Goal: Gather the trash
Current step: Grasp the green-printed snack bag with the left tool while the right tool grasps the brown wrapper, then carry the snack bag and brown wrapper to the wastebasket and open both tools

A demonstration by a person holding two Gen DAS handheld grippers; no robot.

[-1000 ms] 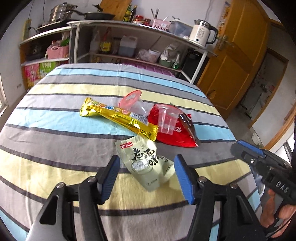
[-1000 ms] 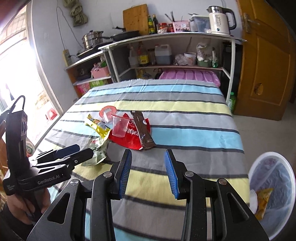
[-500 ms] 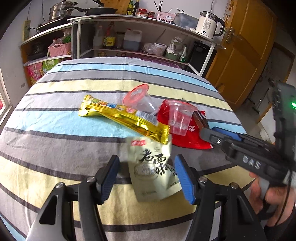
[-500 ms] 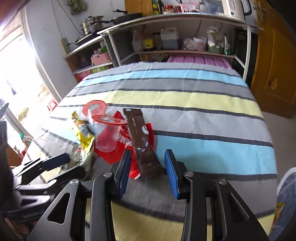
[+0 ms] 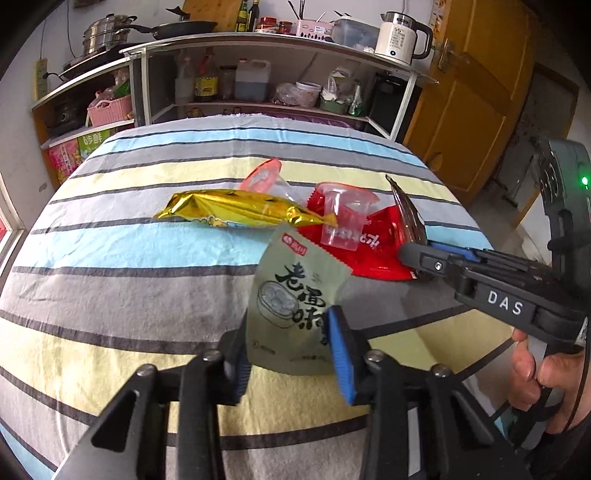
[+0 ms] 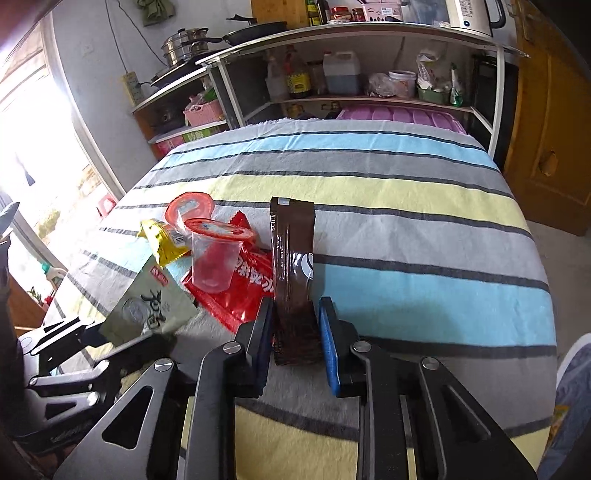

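Brown sachet (image 6: 293,266) — perhaps touching closing right gripper (image 6: 295,332)

Five pieces of trash sit on the striped tablecloth (image 5: 110,240), plus a lid. Four are wrappers: one pale green snack packet (image 5: 291,295), one gold wrapper (image 5: 236,210), one red packet (image 6: 236,291) and one brown sachet (image 6: 293,258). There is one clear plastic cup (image 6: 214,258) and one round red-rimmed lid (image 6: 190,205), possibly a second cup on its side. Two handheld grippers (image 5: 286,350) are in view. On the shelving stands one white kettle (image 5: 400,37), one frying pan (image 5: 184,27) and one pink basket (image 5: 110,110).
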